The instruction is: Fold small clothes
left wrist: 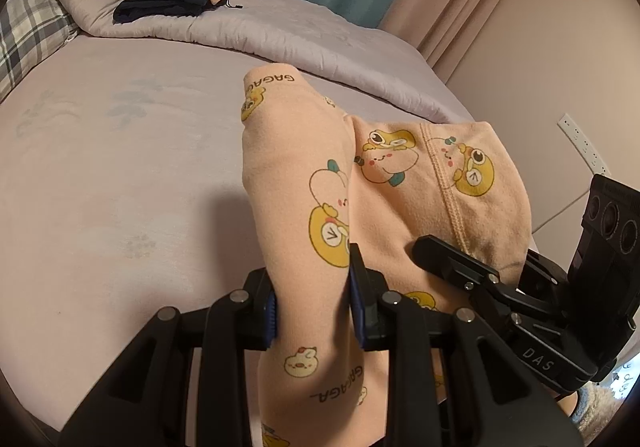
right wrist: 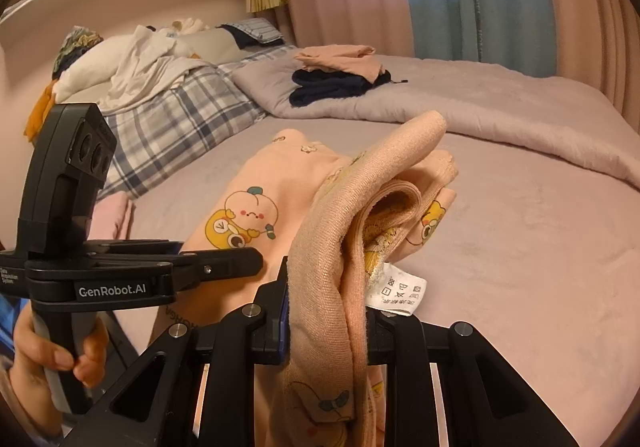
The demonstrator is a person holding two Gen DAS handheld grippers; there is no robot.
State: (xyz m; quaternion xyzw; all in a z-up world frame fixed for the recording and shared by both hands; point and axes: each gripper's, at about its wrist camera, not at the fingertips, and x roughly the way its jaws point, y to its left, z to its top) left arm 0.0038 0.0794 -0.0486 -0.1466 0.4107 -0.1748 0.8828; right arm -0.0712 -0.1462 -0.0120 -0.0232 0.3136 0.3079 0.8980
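Gripping peach pyjamas (left wrist: 304, 215) | left tongs (left wrist: 312, 311) level | right tongs (right wrist: 326, 327) alongside

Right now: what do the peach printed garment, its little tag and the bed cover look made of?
Peach garment: soft matte knit, likely cotton jersey; fine ribbing and fuzzy edges show.
Care tag: thin white woven or satin-like label with printed wash symbols.
Bed cover: matte lilac fabric, slightly napped, faint printed motifs; fibre unclear.

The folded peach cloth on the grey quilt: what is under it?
Under the peach cloth lies a folded dark blue garment, resting on the quilt. Anything between them is covered.
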